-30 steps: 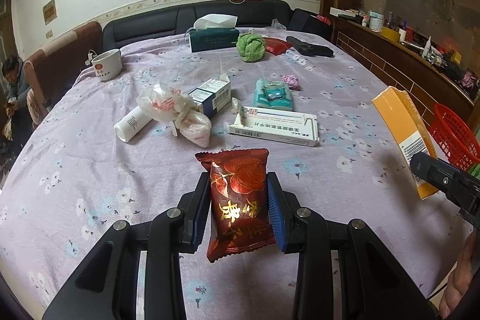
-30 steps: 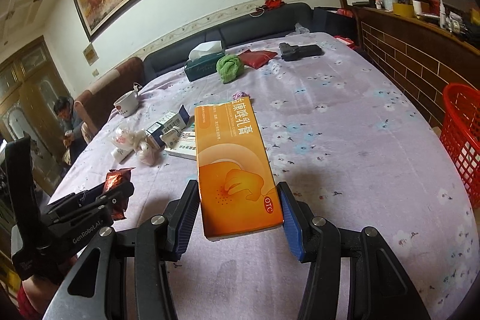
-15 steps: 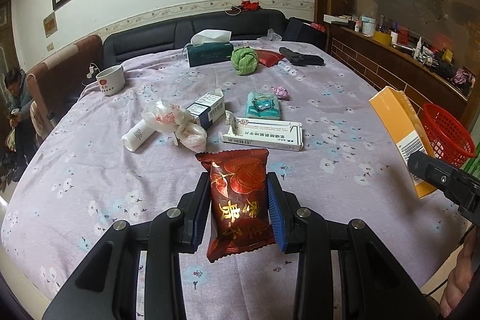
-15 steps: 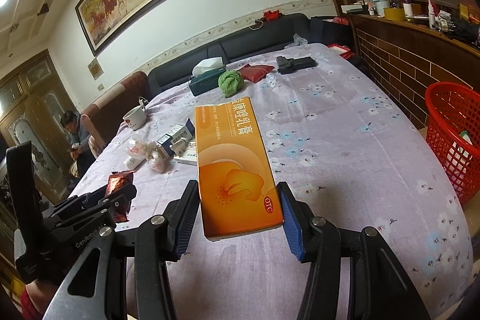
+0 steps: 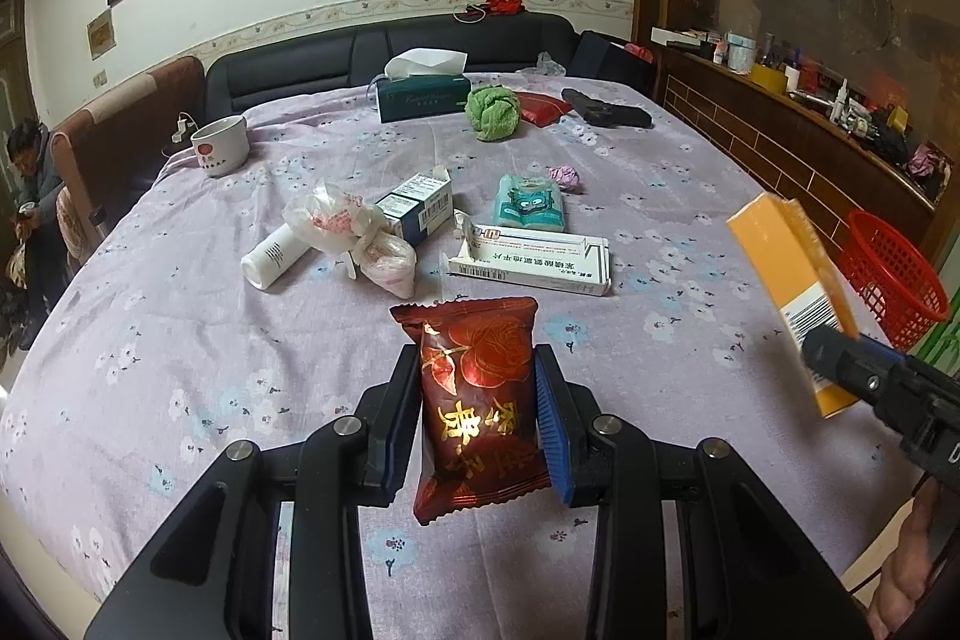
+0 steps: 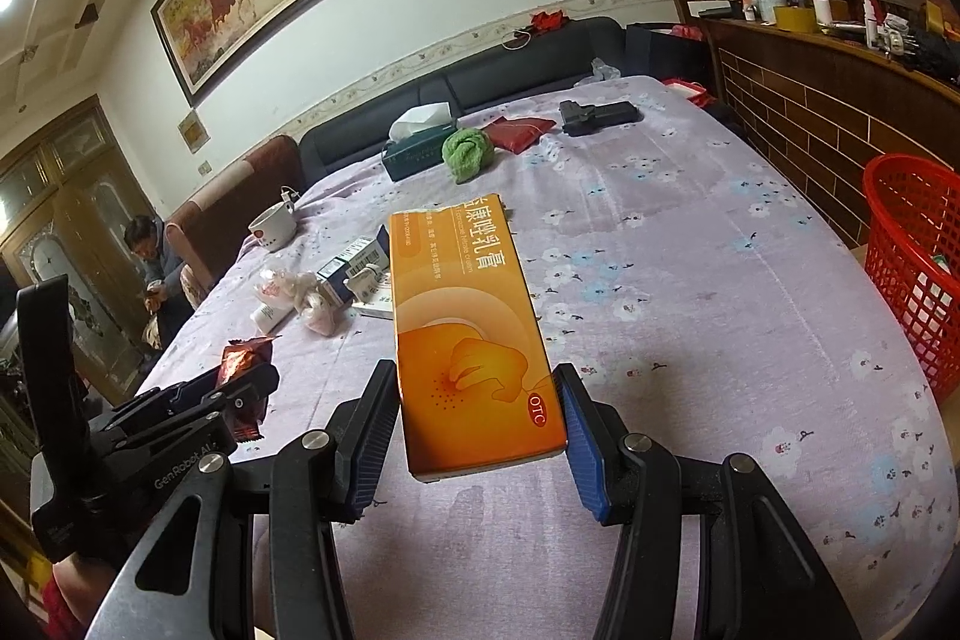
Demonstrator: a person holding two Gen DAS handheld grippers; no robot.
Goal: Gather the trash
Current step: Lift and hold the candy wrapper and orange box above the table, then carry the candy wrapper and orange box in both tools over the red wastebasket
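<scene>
My left gripper (image 5: 477,415) is shut on a dark red snack wrapper (image 5: 474,400) with gold print, held above the near part of the table. An orange medicine box (image 6: 468,334) is clamped lengthwise in my right gripper (image 6: 477,424); the same orange box (image 5: 792,292) shows at the right edge of the left wrist view. The left gripper (image 6: 240,394) with its red wrapper (image 6: 243,358) appears low left in the right wrist view. A red mesh basket (image 6: 912,268) stands off the table's right side. More trash lies mid-table: a white medicine box (image 5: 534,265), a crumpled plastic bag (image 5: 354,238).
On the lilac flowered tablecloth (image 5: 180,328) also lie a white bottle (image 5: 273,256), a blue-white carton (image 5: 420,205), a teal tissue pack (image 5: 531,205), a mug (image 5: 221,145), a tissue box (image 5: 423,94), a green cloth ball (image 5: 492,112) and a black object (image 5: 606,112). A person (image 5: 30,172) sits far left.
Both grippers keep their grips. The views have pulled back and risen a little, so the table items look farther off and the red basket shows more fully.
</scene>
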